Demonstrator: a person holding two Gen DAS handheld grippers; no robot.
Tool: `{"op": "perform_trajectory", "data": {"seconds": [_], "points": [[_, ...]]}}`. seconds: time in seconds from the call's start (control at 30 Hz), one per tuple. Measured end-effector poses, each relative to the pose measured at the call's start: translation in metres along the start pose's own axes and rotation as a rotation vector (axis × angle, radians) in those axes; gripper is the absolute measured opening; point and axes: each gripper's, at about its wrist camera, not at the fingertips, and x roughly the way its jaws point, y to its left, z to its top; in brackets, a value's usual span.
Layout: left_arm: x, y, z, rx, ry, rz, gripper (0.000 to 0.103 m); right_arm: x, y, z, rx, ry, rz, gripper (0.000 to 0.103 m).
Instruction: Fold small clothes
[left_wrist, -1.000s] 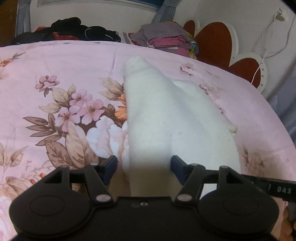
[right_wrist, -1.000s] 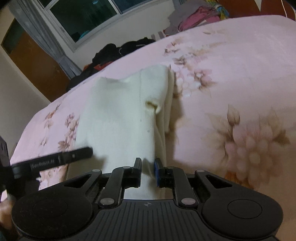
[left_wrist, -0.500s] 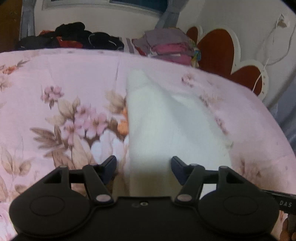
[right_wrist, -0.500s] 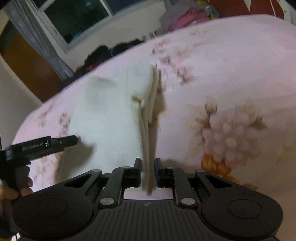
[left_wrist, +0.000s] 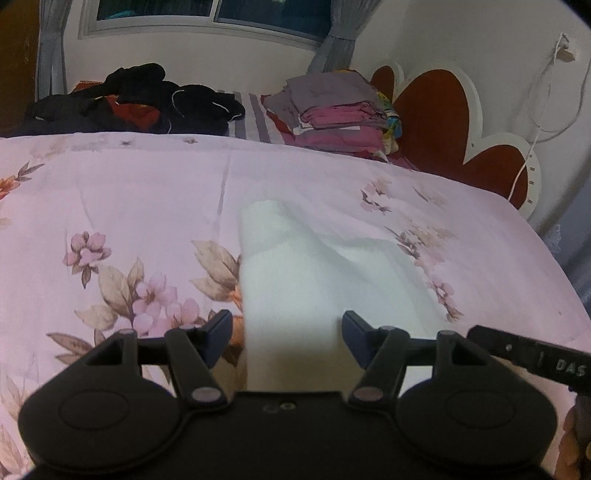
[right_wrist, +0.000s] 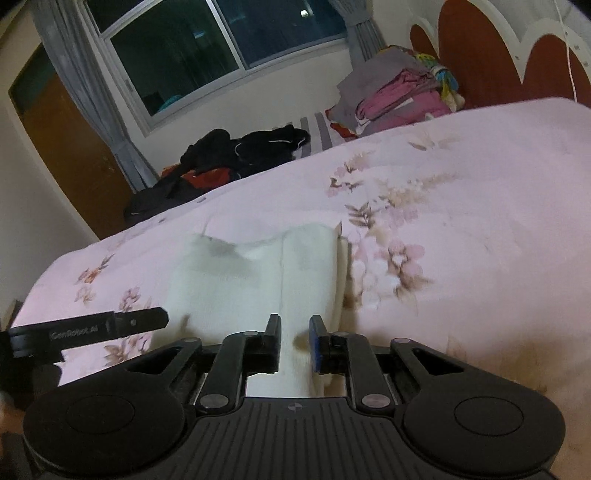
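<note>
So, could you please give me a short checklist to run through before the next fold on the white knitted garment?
1. Right gripper free of the cloth: ok, fingers slightly apart, nothing pinched.
2. Left gripper ready to grasp: ok, wide open over the near edge.
3. White knitted garment lying flat on the pink floral bedspread: ok, though the layered right edge shows a seam.
4. Far end tidy: not ok, the far edge dips in the middle.
5. Near hem aligned: cannot tell, hidden below both grippers.
6. Black clothes pile and folded pink and grey stack out of the way: ok.
</note>
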Motion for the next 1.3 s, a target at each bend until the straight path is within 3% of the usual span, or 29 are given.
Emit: {"op": "perform_trajectory", "data": {"seconds": [0.03, 0.17, 0.2, 0.3, 0.33, 0.57, 0.8, 0.9, 1.07, 1.3], "points": [[0.002, 0.001, 0.002, -0.003, 0.0, 0.003, 0.064, 0.003, 0.002, 0.002, -0.011, -0.016, -0.012, 0.077], [0.012, 0.004, 0.008, -0.005, 0.003, 0.016, 0.064, 0.016, 0.007, 0.011, -0.06, -0.061, -0.036, 0.078], [0.014, 0.005, 0.009, -0.005, 0.004, 0.018, 0.064, 0.021, 0.007, 0.013, -0.057, -0.061, -0.041, 0.076], [0.02, 0.008, 0.013, -0.004, -0.001, 0.025, 0.064, 0.037, 0.009, 0.018, -0.091, -0.039, -0.074, 0.041], [0.022, 0.009, 0.014, -0.007, -0.003, 0.024, 0.064, 0.043, 0.009, 0.019, -0.091, -0.027, -0.075, 0.038], [0.038, 0.02, 0.026, -0.047, -0.013, 0.028, 0.065, 0.074, 0.011, 0.025, -0.116, -0.003, -0.084, 0.038], [0.067, 0.037, 0.015, -0.084, 0.049, 0.0, 0.073, 0.108, 0.008, 0.02, -0.163, 0.053, -0.15, 0.038], [0.064, 0.037, 0.019, -0.084, 0.053, 0.0, 0.072, 0.11, -0.002, 0.024, -0.11, 0.066, -0.132, 0.038], [0.067, 0.038, 0.023, -0.116, 0.037, 0.014, 0.072, 0.105, 0.007, 0.037, -0.121, -0.004, -0.125, 0.038], [0.075, 0.037, 0.019, -0.112, 0.03, 0.025, 0.077, 0.131, -0.007, 0.038, -0.099, 0.033, -0.187, 0.038]]}}
